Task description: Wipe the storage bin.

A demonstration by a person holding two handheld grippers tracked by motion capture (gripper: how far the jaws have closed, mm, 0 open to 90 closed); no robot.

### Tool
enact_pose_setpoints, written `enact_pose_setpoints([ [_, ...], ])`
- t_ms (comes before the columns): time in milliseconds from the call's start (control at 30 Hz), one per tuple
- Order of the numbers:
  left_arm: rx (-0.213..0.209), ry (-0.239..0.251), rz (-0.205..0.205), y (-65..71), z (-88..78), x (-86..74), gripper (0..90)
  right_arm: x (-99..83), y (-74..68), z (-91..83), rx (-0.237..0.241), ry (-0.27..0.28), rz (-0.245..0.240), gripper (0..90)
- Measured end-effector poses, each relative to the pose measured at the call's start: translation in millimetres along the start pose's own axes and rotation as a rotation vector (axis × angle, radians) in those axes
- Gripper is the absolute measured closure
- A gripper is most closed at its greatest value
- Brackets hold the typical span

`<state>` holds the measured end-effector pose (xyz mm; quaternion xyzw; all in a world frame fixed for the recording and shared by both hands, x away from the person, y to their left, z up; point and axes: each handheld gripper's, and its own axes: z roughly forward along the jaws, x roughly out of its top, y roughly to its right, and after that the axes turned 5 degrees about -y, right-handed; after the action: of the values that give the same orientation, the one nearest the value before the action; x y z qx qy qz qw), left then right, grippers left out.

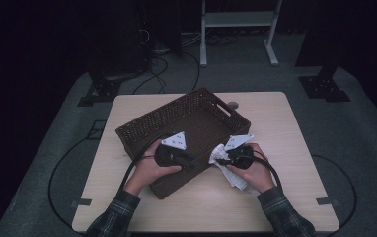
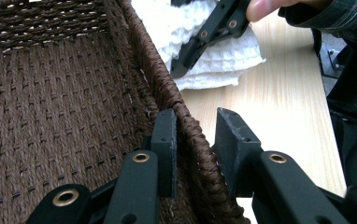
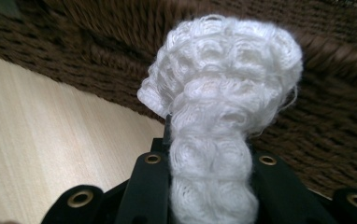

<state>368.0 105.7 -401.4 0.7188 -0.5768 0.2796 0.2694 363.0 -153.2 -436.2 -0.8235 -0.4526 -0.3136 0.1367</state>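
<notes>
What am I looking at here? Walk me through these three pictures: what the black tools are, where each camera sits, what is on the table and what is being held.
No robot here: a person holds a black two-jaw gripper in each hand. The high view looks down from above the person's side of the table. The other two cameras ride on the grippers and look along their jaws.

On the light wooden table stands a dark brown woven basket. The left gripper has its jaws astride the basket's near wall, one inside and one outside; the inner jaw lies against the weave, and I cannot tell whether the outer one touches.

The right gripper is shut on a white waffle-textured cloth, bunched between its jaws just outside the basket. In the high view the cloth's tail hangs down to the table under the right hand.
</notes>
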Motion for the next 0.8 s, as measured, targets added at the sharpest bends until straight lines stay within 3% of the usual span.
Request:
enact_pose_setpoints([
  [800, 0.001, -0.002, 0.005, -0.3, -0.1, 0.1, 68.8, -13.5, -2.4, 38.9, 0.037, -0.094, 0.008, 75.7],
])
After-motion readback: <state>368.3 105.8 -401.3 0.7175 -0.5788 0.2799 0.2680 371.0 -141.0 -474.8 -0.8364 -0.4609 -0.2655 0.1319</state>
